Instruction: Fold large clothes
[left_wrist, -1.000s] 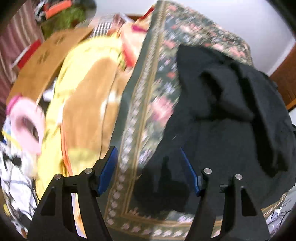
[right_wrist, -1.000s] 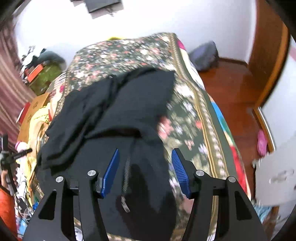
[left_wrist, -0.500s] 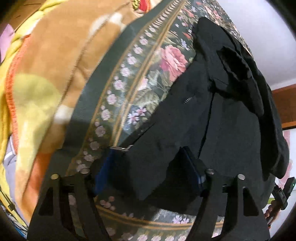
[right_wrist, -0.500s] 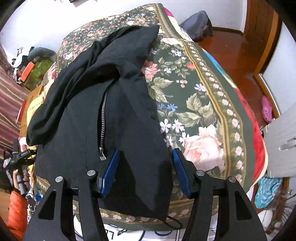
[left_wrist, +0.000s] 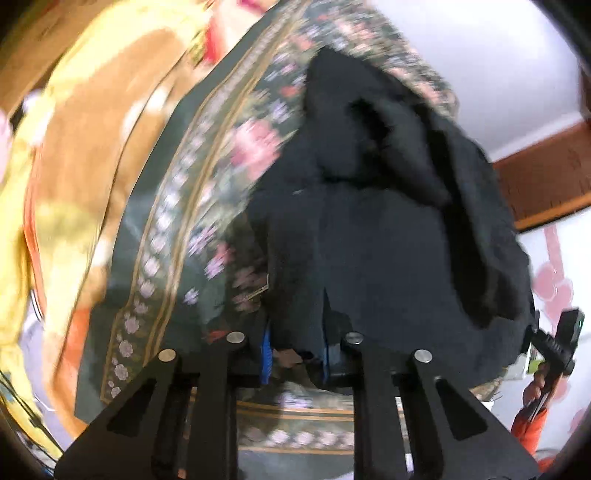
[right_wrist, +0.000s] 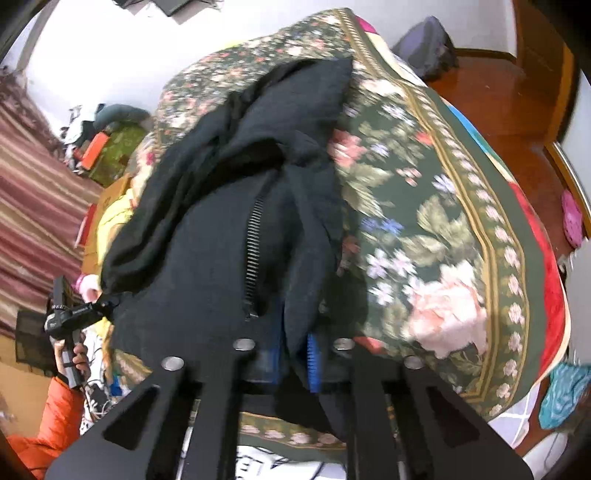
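Note:
A black zip-up jacket (left_wrist: 388, 240) lies crumpled on a dark green floral bedspread (left_wrist: 177, 229), hem toward me. My left gripper (left_wrist: 294, 354) sits at the jacket's near left hem corner. Its jaws are closing, with black cloth bunched between the blue pads (left_wrist: 264, 350). In the right wrist view the jacket (right_wrist: 199, 266) shows its zipper (right_wrist: 253, 243) running toward me. My right gripper (right_wrist: 294, 354) is shut on a fold of the hem just right of the zipper. The bedspread (right_wrist: 424, 240) spreads out to the right.
A yellow and brown blanket (left_wrist: 74, 166) lies left of the bedspread. A hand in an orange sleeve (right_wrist: 70, 354) holds a black handle beside the bed. To the right are a wooden floor (right_wrist: 498, 110), a dark bag (right_wrist: 424, 44) and a pink slipper (right_wrist: 572, 218).
Both grippers stood open over the jacket's hem and have now closed on the cloth. The left view has swung and blurred, and the hem is bunched up.

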